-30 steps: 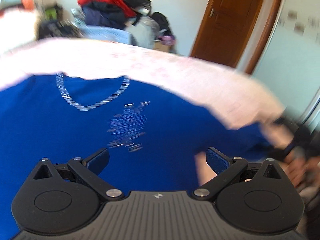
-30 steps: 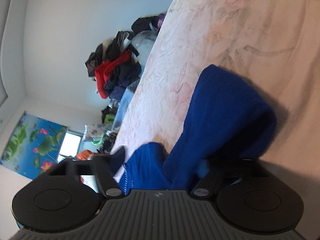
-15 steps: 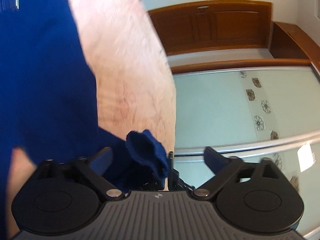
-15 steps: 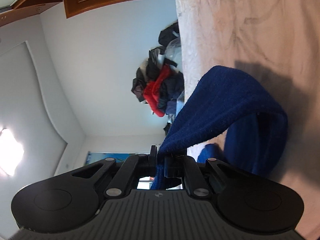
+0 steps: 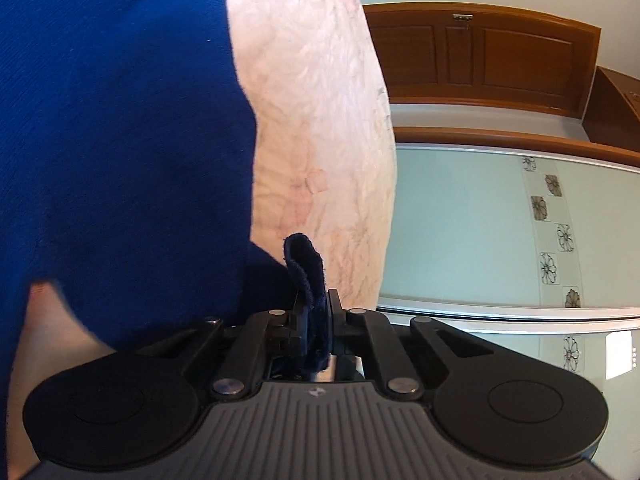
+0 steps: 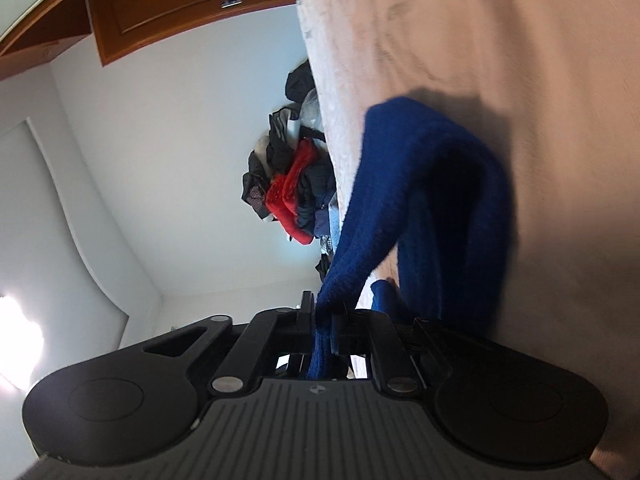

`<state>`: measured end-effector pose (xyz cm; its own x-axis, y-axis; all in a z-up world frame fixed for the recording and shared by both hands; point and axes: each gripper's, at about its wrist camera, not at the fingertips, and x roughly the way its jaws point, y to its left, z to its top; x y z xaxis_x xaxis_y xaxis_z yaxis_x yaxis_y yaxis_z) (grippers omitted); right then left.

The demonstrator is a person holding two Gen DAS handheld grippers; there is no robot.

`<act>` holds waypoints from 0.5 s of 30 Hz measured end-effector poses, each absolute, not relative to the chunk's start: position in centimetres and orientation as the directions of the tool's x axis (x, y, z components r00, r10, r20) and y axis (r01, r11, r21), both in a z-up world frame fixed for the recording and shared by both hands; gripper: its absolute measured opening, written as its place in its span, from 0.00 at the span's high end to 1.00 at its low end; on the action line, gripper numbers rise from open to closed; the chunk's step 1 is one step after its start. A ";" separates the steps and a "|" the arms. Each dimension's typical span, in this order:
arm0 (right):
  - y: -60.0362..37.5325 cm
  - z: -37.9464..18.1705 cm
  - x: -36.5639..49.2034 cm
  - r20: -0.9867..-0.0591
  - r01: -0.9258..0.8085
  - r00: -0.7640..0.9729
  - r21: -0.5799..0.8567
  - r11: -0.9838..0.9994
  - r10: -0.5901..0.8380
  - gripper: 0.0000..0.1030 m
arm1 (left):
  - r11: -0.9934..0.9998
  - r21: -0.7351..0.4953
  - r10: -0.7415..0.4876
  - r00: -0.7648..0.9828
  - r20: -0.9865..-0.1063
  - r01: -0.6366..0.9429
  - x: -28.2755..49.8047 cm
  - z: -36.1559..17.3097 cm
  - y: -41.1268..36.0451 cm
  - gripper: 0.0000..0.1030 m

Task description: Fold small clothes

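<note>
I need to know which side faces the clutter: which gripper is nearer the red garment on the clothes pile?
Right, as far as the views show. The right gripper faces the red garment beyond the bed; the left gripper shows only a wardrobe.

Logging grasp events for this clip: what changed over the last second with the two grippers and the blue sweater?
The left gripper went from open above the spread blue sweater to the garment's edge; its jaws have just been closing and now pinch a cuff-like end. The right gripper rolled, and its jaws have just been opening slightly, yet fabric is still pinched between them. The sweater stayed on the pale bedspread.
</note>
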<state>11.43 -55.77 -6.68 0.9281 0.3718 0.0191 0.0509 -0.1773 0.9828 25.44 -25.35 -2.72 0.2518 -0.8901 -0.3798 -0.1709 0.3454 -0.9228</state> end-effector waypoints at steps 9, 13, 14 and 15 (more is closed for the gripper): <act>-55.4 -4.9 10.9 -0.051 0.095 0.936 0.989 -0.112 0.349 0.40 | 0.422 -0.906 -0.858 0.317 -0.405 -0.015 26.2 1.7 -21.8 0.96; -54.5 -4.2 12.2 -0.058 0.115 0.932 0.983 -0.141 0.358 0.28 | 0.442 -0.895 -0.831 0.402 -0.385 0.056 27.4 5.4 -17.4 0.96; -54.1 -4.0 12.6 -0.054 0.114 0.928 0.983 -0.144 0.368 0.26 | 0.452 -0.890 -0.820 0.424 -0.385 0.066 27.6 6.1 -16.0 0.96; -53.6 -3.7 13.0 -0.051 0.113 0.924 0.983 -0.144 0.380 0.23 | 0.461 -0.884 -0.807 0.448 -0.384 0.073 27.7 6.6 -14.4 0.96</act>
<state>12.97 -53.63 -3.73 0.9236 0.3800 -0.0509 0.1132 -0.1435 0.9832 27.72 -14.45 6.60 0.4476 -0.8074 -0.3843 0.0728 0.4613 -0.8843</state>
